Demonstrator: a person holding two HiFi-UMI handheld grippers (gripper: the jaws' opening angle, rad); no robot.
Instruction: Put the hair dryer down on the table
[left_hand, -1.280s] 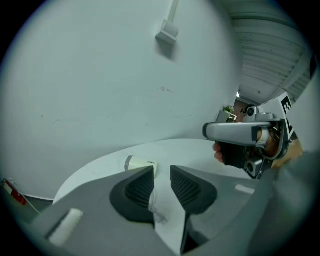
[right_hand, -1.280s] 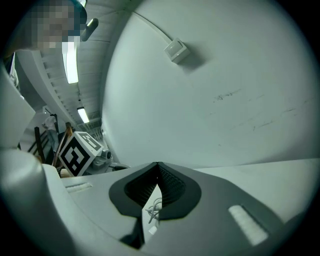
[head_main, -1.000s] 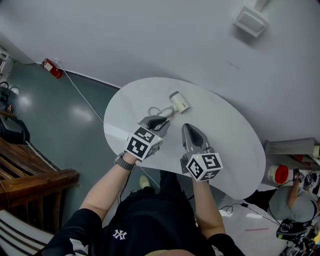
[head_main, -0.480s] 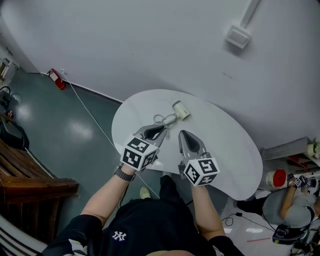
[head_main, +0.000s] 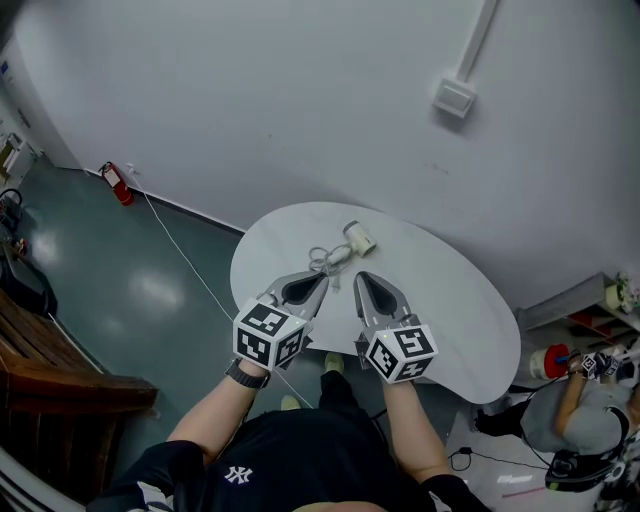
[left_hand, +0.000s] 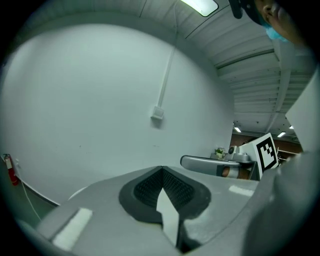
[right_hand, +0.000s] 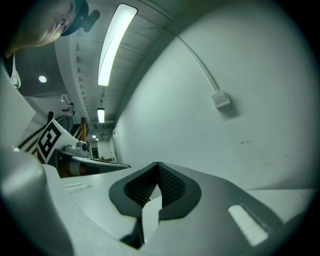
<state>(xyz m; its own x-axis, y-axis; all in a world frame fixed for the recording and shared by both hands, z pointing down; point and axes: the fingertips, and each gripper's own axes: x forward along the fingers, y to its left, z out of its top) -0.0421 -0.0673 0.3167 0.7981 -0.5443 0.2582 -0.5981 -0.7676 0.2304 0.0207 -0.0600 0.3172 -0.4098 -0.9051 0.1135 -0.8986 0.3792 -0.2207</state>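
A small white hair dryer (head_main: 358, 238) lies on the far part of the white oval table (head_main: 450, 290), and its cord (head_main: 325, 259) is bunched beside it on the left. Nothing holds it. My left gripper (head_main: 320, 279) hovers above the table's near edge, jaws shut and empty. My right gripper (head_main: 361, 277) hangs beside it, also shut and empty. Both tips point toward the dryer but stay short of it and apart from it. In the left gripper view the shut jaws (left_hand: 161, 169) face the bare wall. The right gripper view shows its shut jaws (right_hand: 157, 165) against the wall too.
A red fire extinguisher (head_main: 117, 183) stands by the wall at left, with a cable (head_main: 185, 260) trailing over the floor. A wooden bench (head_main: 50, 370) is at lower left. A red-and-white canister (head_main: 553, 360) and a crouching person (head_main: 590, 410) are at lower right.
Both grippers have drawn back from the dryer toward me and risen. The dryer stays lying on the table and now looks smaller and farther off.
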